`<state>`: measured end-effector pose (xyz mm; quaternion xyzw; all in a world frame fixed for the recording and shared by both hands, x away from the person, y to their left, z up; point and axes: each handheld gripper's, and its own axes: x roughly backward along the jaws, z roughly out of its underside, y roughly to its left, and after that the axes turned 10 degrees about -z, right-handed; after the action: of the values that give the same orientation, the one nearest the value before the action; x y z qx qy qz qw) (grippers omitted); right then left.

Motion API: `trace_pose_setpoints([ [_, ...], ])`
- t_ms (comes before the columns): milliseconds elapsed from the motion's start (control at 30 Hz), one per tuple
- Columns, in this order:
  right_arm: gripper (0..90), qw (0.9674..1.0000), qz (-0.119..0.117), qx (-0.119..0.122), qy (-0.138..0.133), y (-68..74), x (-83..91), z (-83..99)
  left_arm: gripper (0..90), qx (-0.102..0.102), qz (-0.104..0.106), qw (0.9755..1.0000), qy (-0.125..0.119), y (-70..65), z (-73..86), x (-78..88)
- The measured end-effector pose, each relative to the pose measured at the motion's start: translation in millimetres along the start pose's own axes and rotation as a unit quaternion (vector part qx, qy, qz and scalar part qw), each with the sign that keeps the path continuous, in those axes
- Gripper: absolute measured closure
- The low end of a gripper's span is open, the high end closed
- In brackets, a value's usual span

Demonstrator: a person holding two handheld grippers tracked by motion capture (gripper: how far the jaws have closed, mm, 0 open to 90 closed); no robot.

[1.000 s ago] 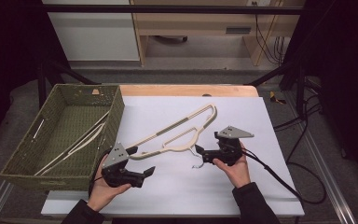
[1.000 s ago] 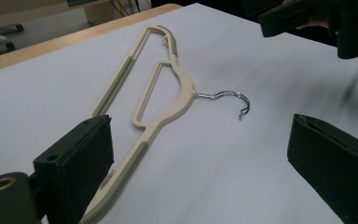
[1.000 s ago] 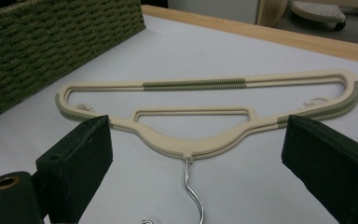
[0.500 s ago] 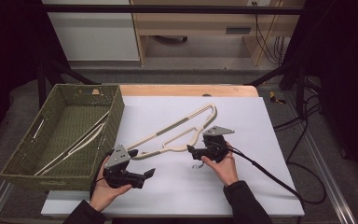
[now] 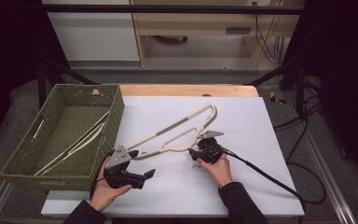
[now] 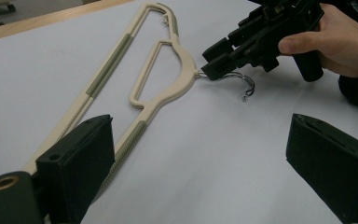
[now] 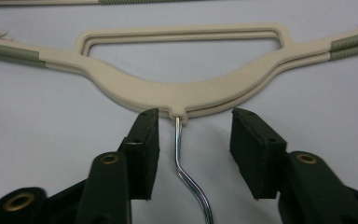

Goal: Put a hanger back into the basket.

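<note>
right hand-held gripper [image 7: 193, 135] sits w/ its jaws straddling the metal hook [image 7: 186, 172] of the cream coat hanger [image 5: 177, 135], right at the neck where the wire leaves the plastic body. jaws have just been closing but the pads aren't on the wire yet; a gap shows on both sides, so nothing is clamped. the hook shank runs straight back btwn the jaws, along the gripper's own axis, while the hanger body lies crosswise just ahead of the fingertips.

on the white table [image 5: 261, 186] the hanger lies flat, its long axis diagonal from near-left to far-right, w/ the hook on the near side by the right hand [image 5: 221, 170]. its left end lies close to the green woven basket [image 5: 23, 163], which already holds another hanger.

left hand-held gripper [image 6: 205, 158] hovers w/ jaws wide apart, empty, near the hanger's left arm. right one is closer to the hook, so the grab there looks like its job.
</note>
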<state>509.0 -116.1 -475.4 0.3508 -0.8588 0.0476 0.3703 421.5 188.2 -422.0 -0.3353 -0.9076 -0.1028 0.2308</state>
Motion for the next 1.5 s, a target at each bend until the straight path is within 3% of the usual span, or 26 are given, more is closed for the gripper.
trace_pose_setpoints([
  [300, 71.9, 0.9999, 0.004, 0.010, 0.001, 0.9, -4.0, 3.0, 8.2, -0.001, 0.000, 1.0000, 0.003, -0.9, 0.6, -1.5],
  [667, 88.2, 0.9998, -0.015, -0.011, 0.000, 2.5, -4.9, 2.7, 9.0, -0.002, -0.003, 1.0000, 0.008, -1.3, 1.3, -3.7],
  [1200, 88.9, 0.9995, -0.022, -0.018, -0.011, 3.2, 5.9, -3.5, 9.7, 0.000, -0.006, 0.9999, 0.010, -1.1, -0.8, -4.6],
  [1500, 89.1, 0.9998, -0.016, -0.005, -0.010, 3.8, 15.9, -8.2, 10.4, -0.019, -0.004, 0.9997, 0.014, -9.2, -13.5, -18.6],
])
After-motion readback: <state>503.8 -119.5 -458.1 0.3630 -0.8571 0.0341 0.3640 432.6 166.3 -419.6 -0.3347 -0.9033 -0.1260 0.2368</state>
